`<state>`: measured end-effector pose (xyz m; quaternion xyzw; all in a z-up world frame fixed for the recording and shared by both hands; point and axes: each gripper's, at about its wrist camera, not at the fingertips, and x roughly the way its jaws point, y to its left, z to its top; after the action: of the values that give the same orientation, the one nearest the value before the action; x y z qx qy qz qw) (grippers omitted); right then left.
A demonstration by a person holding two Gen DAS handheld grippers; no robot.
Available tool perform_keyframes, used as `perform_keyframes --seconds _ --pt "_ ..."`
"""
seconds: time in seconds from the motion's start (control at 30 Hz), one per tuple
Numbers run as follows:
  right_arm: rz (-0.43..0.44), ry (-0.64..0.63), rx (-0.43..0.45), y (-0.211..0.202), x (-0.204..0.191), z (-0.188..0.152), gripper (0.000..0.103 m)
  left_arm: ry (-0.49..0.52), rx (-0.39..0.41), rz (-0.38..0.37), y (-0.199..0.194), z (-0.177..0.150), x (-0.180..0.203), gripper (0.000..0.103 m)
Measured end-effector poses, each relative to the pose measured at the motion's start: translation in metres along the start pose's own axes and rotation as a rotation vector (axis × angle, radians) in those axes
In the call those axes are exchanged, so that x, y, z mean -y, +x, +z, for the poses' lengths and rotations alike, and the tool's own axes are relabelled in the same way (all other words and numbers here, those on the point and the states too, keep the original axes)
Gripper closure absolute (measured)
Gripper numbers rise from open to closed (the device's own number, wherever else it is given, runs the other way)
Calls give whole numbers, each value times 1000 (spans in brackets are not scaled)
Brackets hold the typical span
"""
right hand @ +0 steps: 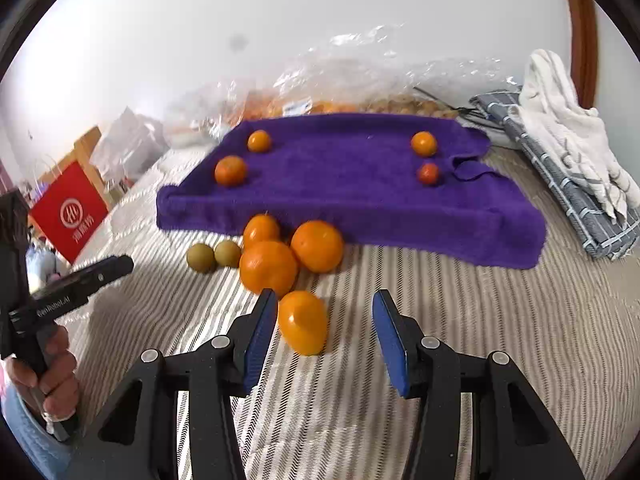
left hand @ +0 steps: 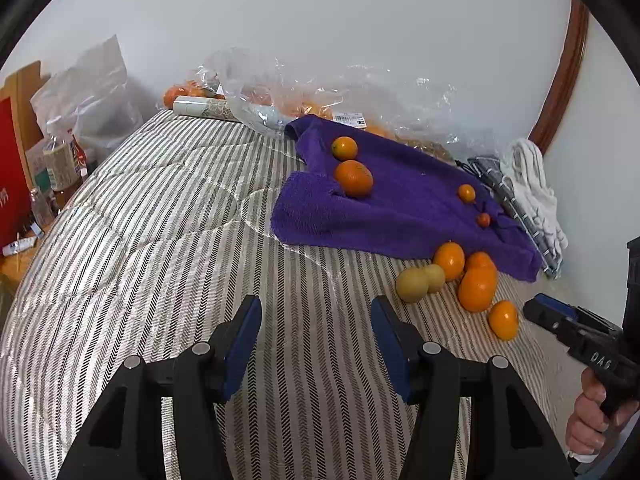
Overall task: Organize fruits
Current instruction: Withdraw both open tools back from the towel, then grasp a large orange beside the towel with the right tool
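A purple towel lies on the striped bedcover with two oranges at its left and a small orange and a tiny red fruit at its right. In front of the towel sit three oranges and two yellow-green fruits. My right gripper is open, its jaws around a yellow-orange oval fruit on the bedcover. My left gripper is open and empty over the bedcover, left of the fruit pile; the oval fruit lies nearest the right gripper there.
Clear plastic bags of fruit lie behind the towel by the wall. Folded grey and white cloths lie at the right. A red paper bag and bottles stand beside the bed's left edge.
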<state>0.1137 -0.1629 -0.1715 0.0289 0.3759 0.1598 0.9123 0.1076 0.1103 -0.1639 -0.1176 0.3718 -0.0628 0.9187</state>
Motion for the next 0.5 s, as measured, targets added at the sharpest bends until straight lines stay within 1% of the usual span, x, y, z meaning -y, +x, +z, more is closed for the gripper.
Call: perform_keyframes --seconds 0.07,0.17,0.23,0.27,0.33,0.4,0.47,0.5 --pt "-3 -20 -24 8 -5 -2 54 9 1 7 -2 -2 2 48" --pt "0 -39 -61 21 -9 -5 54 23 -10 -2 -2 -3 4 48" --pt "-13 -45 -84 29 -11 -6 58 37 -39 11 4 -3 6 48" --pt "-18 -48 -97 34 -12 -6 62 48 -54 16 6 -3 8 48" --pt "-34 -62 -86 36 -13 -6 64 74 -77 19 11 -2 12 48" --pt "-35 -75 -84 35 -15 -7 71 103 -98 25 14 -3 17 48" --pt "-39 -83 -77 32 -14 -9 71 124 -122 48 17 -5 20 48" --pt "-56 -90 -68 30 -13 -10 71 133 -126 56 18 -5 22 48"
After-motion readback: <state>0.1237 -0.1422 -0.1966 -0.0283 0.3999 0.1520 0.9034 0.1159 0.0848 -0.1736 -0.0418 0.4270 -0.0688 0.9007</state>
